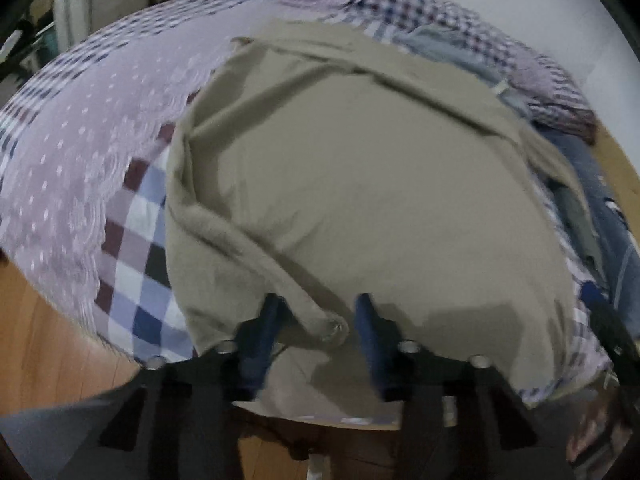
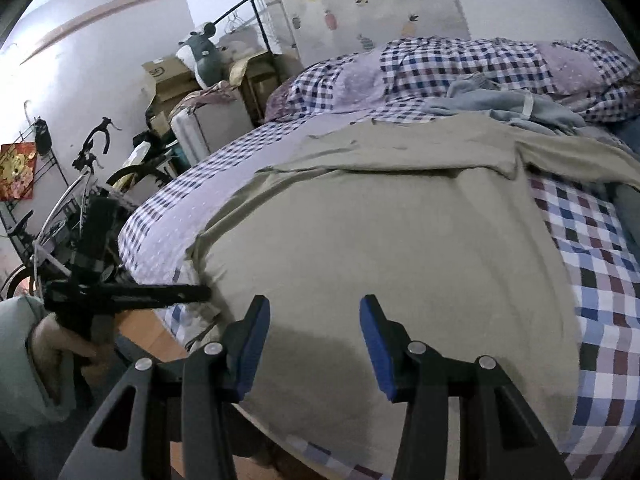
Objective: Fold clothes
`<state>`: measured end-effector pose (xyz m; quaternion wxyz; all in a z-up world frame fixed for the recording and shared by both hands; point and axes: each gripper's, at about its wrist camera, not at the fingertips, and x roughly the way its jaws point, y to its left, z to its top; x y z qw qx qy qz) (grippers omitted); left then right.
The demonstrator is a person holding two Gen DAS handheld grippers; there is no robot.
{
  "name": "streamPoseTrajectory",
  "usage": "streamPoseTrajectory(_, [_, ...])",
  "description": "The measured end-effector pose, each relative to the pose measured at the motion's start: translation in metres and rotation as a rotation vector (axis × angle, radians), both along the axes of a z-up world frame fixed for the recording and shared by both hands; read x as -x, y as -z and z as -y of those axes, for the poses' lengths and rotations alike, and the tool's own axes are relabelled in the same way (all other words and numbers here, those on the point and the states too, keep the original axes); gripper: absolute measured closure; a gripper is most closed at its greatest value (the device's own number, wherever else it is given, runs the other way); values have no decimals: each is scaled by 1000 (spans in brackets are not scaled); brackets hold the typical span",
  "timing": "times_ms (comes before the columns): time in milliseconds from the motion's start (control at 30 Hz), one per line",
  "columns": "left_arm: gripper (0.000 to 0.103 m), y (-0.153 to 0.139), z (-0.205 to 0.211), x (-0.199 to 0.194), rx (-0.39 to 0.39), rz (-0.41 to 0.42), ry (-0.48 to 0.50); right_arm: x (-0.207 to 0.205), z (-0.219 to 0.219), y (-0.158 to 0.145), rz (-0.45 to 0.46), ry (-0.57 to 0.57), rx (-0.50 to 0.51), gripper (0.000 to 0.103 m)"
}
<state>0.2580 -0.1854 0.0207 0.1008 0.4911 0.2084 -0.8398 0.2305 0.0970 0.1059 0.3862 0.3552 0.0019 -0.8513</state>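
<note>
Khaki cloth [image 1: 360,184] lay spread across the bed's near edge on the checked cover [image 1: 136,216], partly doubled at its far end, while our 2 grippers, left [image 1: 316,312] and right [image 2: 314,320], hovered agape, grasping nothing, so we judged a hem pinch due.
</note>
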Motion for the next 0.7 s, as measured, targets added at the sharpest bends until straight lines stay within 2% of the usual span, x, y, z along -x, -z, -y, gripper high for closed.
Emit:
streamPoseTrajectory(33, [86, 2, 1, 1, -2, 13, -20, 0, -1, -1, 0, 0, 2, 53])
streamPoseTrajectory(133, [96, -3, 13, -11, -15, 20, -80, 0, -7, -3, 0, 13, 15, 53])
streamPoseTrajectory(333, [97, -22, 54, -55, -32, 17, -217, 7, -30, -12, 21, 58, 79, 53])
streamPoseTrajectory(467, [97, -32, 90, -83, 9, 22, -336, 12, -41, -19, 33, 74, 128, 52])
streamPoseTrajectory(700, [97, -26, 109, -99, -11, 57, -446, 14, -45, -19, 43, 79, 134, 51])
